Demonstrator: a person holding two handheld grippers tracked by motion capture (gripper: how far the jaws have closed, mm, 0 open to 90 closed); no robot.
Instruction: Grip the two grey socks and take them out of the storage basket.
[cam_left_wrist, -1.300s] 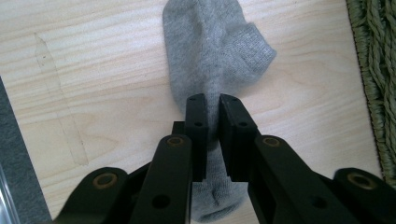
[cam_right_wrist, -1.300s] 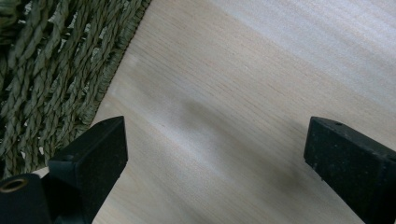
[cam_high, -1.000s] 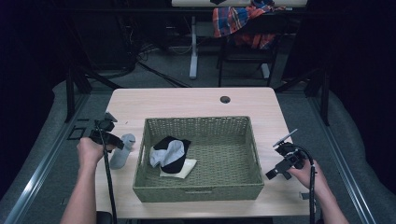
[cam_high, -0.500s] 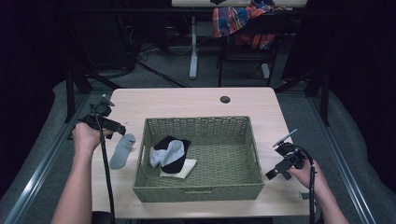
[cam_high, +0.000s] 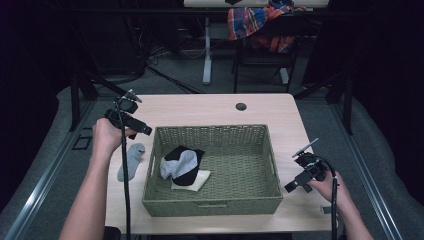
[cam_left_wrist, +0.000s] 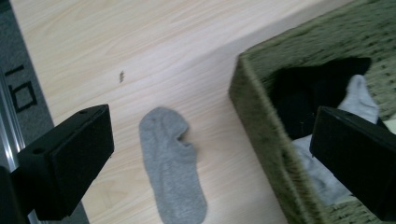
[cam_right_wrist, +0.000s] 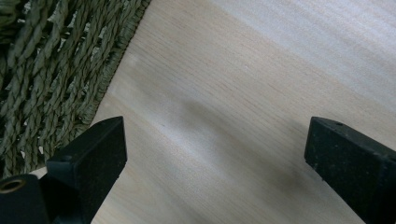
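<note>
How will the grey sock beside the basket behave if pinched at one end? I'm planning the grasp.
The grey sock lies flat and limp on the table, so it would probably droop and fold. It looks thin, likely very light, and unlikely to roll.

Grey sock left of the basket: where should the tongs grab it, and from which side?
Pinch the grey sock at its cuff end, coming straight down from above. It lies flat on the table, clear of the basket wall, and the opening there gives a fabric edge to gather. The left tongs are open.
</note>
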